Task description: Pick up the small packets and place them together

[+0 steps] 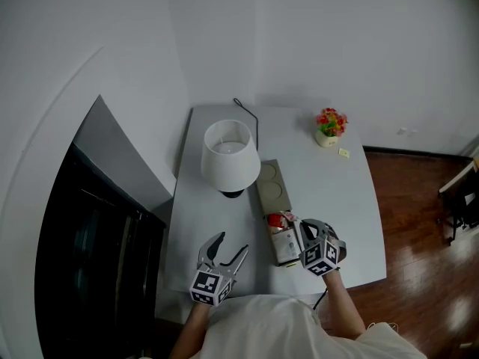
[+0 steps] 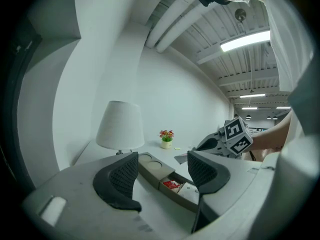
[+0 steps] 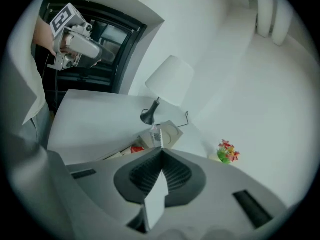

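Observation:
A long grey tray [image 1: 271, 185] lies on the white table [image 1: 344, 215], with red packets [image 1: 278, 221] and a white packet [image 1: 284, 247] in its near compartment. My right gripper [image 1: 298, 227] hangs above that compartment, shut on a thin white packet [image 3: 157, 135] that sticks out past its tips. The left gripper [image 1: 228, 250] is near the table's front edge, left of the tray. In the left gripper view its jaws stand open [image 2: 162, 171] with nothing between them, and the tray [image 2: 155, 170] with its red packet [image 2: 172, 185] shows beyond.
A white lamp [image 1: 230, 155] stands just behind the tray, its cable [image 1: 247, 114] running to the back edge. A small flower pot [image 1: 330, 128] and a small pale item [image 1: 343, 152] sit at the back right. A dark cabinet [image 1: 90, 238] borders the table's left side.

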The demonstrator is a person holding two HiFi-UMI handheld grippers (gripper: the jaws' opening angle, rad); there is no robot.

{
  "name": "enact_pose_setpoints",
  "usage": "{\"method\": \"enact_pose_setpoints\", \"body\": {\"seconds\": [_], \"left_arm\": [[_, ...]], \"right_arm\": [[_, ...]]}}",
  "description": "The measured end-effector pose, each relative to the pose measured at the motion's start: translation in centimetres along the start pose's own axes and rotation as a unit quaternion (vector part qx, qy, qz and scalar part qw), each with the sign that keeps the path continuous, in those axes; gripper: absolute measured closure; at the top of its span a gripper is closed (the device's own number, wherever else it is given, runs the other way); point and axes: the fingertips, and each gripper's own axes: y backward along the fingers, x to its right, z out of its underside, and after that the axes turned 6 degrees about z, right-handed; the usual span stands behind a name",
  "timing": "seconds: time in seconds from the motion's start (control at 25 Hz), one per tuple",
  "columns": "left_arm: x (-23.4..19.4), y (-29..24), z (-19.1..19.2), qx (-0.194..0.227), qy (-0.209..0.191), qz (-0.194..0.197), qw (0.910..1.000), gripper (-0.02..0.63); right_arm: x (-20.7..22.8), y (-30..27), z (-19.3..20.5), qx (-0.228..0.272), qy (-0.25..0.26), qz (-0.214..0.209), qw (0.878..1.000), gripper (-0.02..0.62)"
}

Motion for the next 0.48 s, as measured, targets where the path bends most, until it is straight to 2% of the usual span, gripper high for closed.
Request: {"method": "enact_pose_setpoints", "body": {"seconds": [0.2, 0.36, 0.48], "left_arm": [[-0.3, -0.5, 0.3, -0.008, -0.002, 0.010, 0.9999, 0.311], [-0.2, -1.0, 0.3, -0.014, -0.003, 0.018, 0.9997, 0.311], [-0.5, -1.4, 0.4, -0.020, -0.005, 0.017, 0.9996, 0.311]], "right_arm": [[2.9, 0.1, 1.3, 0.011, 0.013, 0.011, 1.000, 0.592], [5.4, -0.3, -0.1, 0.034, 0.022, 0.041, 0.998, 0.592], [5.2, -2.8, -1.3, 0.041, 0.041, 0.043, 0.997, 0.592]]}}
